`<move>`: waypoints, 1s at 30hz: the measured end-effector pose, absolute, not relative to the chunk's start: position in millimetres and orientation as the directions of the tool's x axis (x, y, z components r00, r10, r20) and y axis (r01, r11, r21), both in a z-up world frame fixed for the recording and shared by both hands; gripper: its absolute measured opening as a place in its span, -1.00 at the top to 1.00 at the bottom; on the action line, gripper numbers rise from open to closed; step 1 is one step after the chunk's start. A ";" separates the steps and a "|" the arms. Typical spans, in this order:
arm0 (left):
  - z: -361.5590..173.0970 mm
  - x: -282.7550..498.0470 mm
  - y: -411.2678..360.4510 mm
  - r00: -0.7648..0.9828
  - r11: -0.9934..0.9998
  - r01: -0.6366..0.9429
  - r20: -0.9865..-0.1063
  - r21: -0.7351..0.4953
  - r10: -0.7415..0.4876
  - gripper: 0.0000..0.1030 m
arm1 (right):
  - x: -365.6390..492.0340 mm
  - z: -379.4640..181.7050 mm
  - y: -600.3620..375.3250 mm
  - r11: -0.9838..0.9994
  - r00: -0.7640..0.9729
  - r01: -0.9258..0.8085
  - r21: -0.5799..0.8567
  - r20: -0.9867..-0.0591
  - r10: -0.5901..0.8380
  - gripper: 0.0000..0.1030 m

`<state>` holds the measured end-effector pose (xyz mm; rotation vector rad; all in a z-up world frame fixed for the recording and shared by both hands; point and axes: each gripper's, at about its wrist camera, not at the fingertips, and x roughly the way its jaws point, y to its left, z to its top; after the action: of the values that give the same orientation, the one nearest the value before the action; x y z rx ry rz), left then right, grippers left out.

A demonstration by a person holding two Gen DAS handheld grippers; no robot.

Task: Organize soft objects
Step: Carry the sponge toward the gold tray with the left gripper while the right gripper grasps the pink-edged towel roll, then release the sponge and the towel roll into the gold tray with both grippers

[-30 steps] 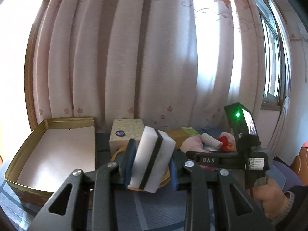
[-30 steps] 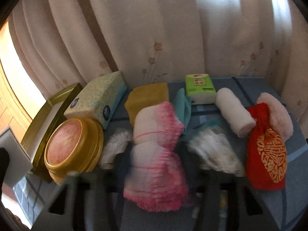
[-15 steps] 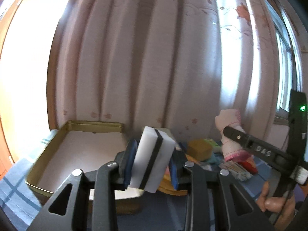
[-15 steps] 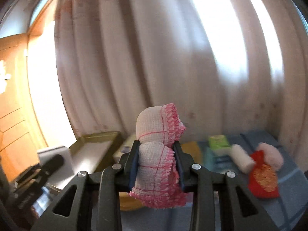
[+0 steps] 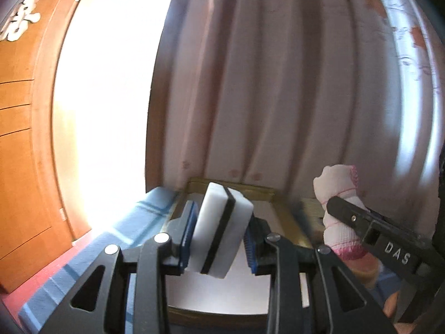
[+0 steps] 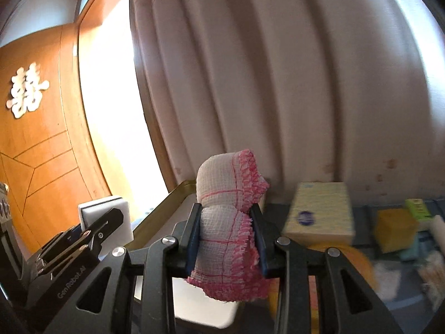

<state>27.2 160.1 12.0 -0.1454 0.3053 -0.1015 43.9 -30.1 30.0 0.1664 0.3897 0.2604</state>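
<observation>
White sponge [image 5: 221, 229] gripped in my left gripper [image 5: 219, 236], pink-edged cloth [image 6: 228, 225] in my right gripper [image 6: 226, 239], both above the gold tray's rim [image 5: 292, 222].

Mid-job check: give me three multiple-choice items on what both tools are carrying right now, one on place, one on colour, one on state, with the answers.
1. Where is the gold tray relative to the sponge in the left wrist view?
A. Behind and below it
B. Resting on top of it
C. Out of view

2. What colour is the band through the middle of the white sponge?
A. Red
B. Black
C. Green

3. What is the state of the right tool?
A. Open and empty
B. Shut on a tissue box
C. Shut on the pink-edged cloth

Answers: 1 A, the tray's rim and pale floor show past and under the sponge. 2 B, a dark stripe splits the two white layers. 3 C, both pads press into the rolled cloth, while the tissue box lies on the table beyond.
</observation>
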 end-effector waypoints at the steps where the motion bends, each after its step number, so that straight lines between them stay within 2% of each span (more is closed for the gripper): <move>1: 11.3 30.7 163.1 0.947 0.986 0.063 -0.302 -0.156 -0.108 0.41 | 48.7 28.0 -26.2 0.951 0.886 -0.225 0.214 -0.361 0.291 0.31; 8: -1.0 48.9 161.7 0.931 0.994 0.034 -0.357 -0.103 -0.069 0.41 | 76.2 -0.1 0.7 0.941 0.827 -0.266 0.211 -0.452 0.335 0.30; 11: -8.6 59.6 163.3 0.918 0.994 0.016 -0.393 -0.110 -0.058 0.40 | 79.6 -3.8 3.3 0.945 0.822 -0.272 0.183 -0.465 0.327 0.30; 18: -9.9 65.4 165.3 0.916 0.994 -0.017 -0.399 -0.107 -0.028 0.39 | 90.3 -10.6 13.4 0.936 0.801 -0.289 0.199 -0.485 0.350 0.24; 21: -10.2 62.5 166.0 0.919 0.994 -0.040 -0.395 -0.098 -0.002 0.20 | 103.2 -13.2 6.4 0.930 0.785 -0.286 0.229 -0.501 0.365 0.09; 25: -9.2 56.2 166.6 0.923 0.991 -0.112 -0.377 -0.077 0.075 -0.42 | 99.1 -8.9 -0.1 0.937 0.805 -0.278 0.212 -0.481 0.347 0.06; 27: -8.7 53.6 168.9 0.924 0.986 -0.147 -0.367 -0.077 0.109 -0.57 | 90.4 -1.8 -3.5 0.937 0.824 -0.278 0.213 -0.448 0.346 -0.03; 29: -8.6 52.0 172.0 0.925 0.983 -0.163 -0.360 -0.087 0.122 -0.92 | 83.3 5.5 -12.7 0.934 0.845 -0.266 0.238 -0.408 0.345 -0.22; 30: -8.7 51.0 173.5 0.925 0.981 -0.168 -0.359 -0.093 0.124 -0.96 | 81.8 5.7 -18.3 0.936 0.865 -0.252 0.247 -0.376 0.332 -0.24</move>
<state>51.0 173.5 -8.7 -0.1235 0.3600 0.1498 81.8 -18.3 5.7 0.1931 0.4267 0.3078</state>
